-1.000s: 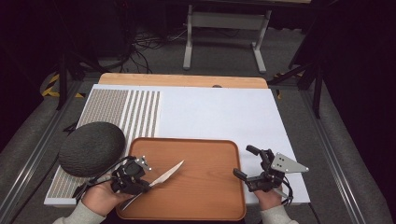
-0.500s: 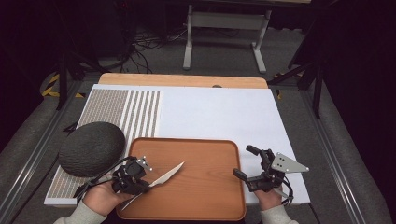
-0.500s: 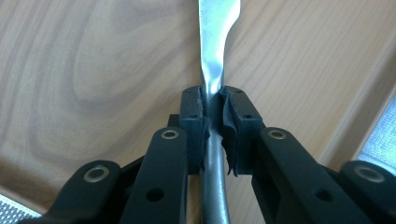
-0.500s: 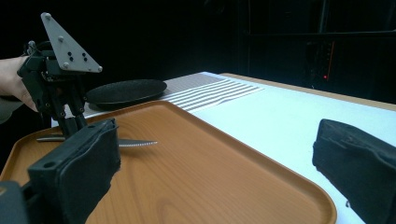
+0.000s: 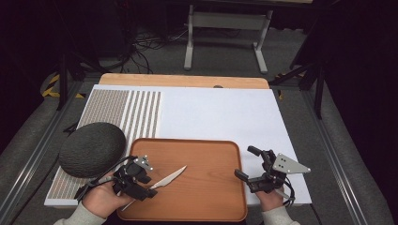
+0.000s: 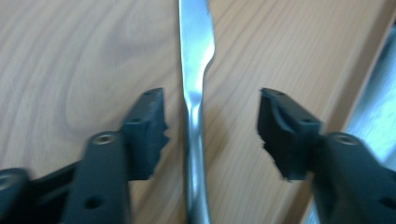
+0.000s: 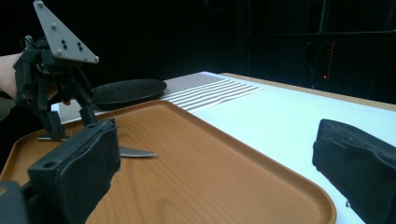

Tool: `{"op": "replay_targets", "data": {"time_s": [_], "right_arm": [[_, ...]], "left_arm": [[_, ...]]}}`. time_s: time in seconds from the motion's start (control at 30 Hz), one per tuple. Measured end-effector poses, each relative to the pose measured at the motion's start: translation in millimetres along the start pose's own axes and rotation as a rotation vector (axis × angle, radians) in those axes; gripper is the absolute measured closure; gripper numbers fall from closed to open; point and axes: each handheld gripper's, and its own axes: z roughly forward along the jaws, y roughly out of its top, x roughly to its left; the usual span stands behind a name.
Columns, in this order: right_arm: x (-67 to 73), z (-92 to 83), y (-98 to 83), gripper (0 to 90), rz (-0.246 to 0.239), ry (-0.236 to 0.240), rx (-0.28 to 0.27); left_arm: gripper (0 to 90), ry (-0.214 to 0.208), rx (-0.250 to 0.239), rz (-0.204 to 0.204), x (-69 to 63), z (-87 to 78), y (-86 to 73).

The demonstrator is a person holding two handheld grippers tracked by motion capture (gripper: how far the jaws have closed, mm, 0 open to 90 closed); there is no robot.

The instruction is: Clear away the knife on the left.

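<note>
- Left gripper (image 5: 152,187): held in the person's left hand (image 5: 101,199) over the near left corner of the tray; jaws apart, having just been opening. In the left gripper view its pads stand off on either side of the knife's handle, touching neither side of it.
- Knife (image 5: 166,178): silver table knife, lying flat on the tray. Its handle (image 6: 196,154) runs between the left gripper's open jaws and its blade (image 6: 196,42) reaches out ahead of that gripper, toward the middle of the tray. In the right gripper view the serrated blade tip (image 7: 137,153) shows on the tray just past that gripper's left-hand jaw.
- Tray (image 5: 211,154): orange-brown, wood-grained, rounded corners and a raised rim; under the left gripper and directly beside the right gripper.
- Right gripper (image 5: 244,163): held in the person's right hand (image 5: 270,199) at the tray's right rim, grey three-cornered plate on top; jaws wide apart, nothing between them, well apart from the knife.
- Dark round object (image 5: 92,149): textured, dome-like from above, low and flat-looking in the right gripper view; just beyond and to the outer side of the left gripper, off the tray.
- Tabletop (image 5: 225,112): white sheet with a striped and dotted panel (image 5: 126,110) beyond the left gripper; wooden edge at the far side.
</note>
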Motion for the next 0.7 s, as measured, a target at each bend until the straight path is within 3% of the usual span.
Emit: {"op": "replay_targets", "data": {"time_s": [0.1, 0.17, 0.23, 0.33, 0.47, 0.6, 0.7], "right_arm": [[0.0, -0.1, 0.1, 1.5, 0.0, 0.0, -0.001], [0.1, -0.1, 0.1, 1.5, -0.001, 0.0, -0.001], [0.1, 0.0, 0.2, 1.5, -0.001, 0.0, 0.0], [0.1, 0.1, 0.3, 1.5, -0.004, 0.0, 0.001], [-0.1, -0.1, 0.4, 1.5, -0.002, 0.001, -0.002], [0.0, -0.2, 0.2, 1.5, -0.002, 0.001, -0.002], [0.0, -0.1, 0.3, 1.5, -0.002, 0.001, -0.002]], "left_arm": [[30.9, 0.034, -0.07, 0.05, -3.7, -2.2, 1.4], [31.9, 0.035, -0.064, 0.069, -5.2, -2.4, 3.7], [34.6, 0.047, -0.075, 0.117, -6.6, -2.1, 6.4], [38.7, 0.047, -0.098, 0.104, -7.3, -0.5, 11.3], [50.8, 0.054, -0.087, 0.12, -8.5, 2.4, 15.7], [69.8, 0.064, -0.069, 0.162, -13.0, 7.5, 18.6], [77.7, 0.067, -0.057, 0.211, -17.0, 12.1, 20.4]]}}
